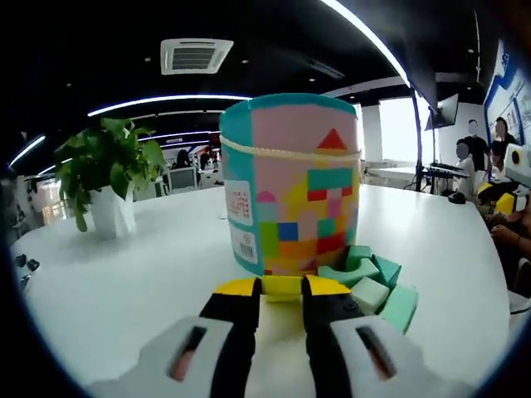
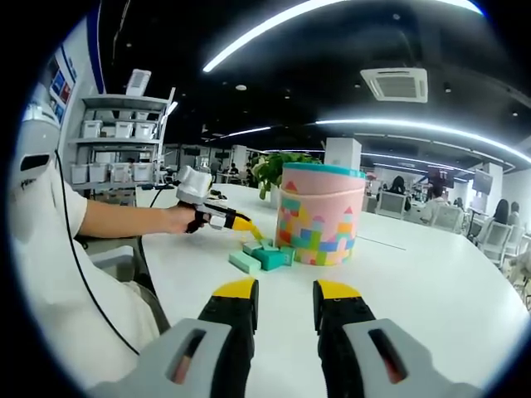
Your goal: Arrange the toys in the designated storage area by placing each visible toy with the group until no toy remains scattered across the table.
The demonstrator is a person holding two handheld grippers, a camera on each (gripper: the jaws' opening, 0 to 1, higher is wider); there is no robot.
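Fingers of the left gripper (image 1: 281, 287) pinch a yellow block (image 1: 281, 288) just in front of the toy tub, while the right gripper (image 2: 284, 291) hangs with its jaws parted on nothing.

White table (image 1: 116, 282) spreads wide and bare to the left, reaching a potted plant (image 1: 108, 178) near its far edge. Pastel toy tub (image 1: 292, 182) stands upright mid-table. Teal and green blocks (image 1: 373, 282) lie heaped against its base, on the right in the left gripper view. Open tabletop lies between the right gripper and that heap.

Office with ceiling light strips (image 2: 332, 16), shelving (image 2: 116, 137).
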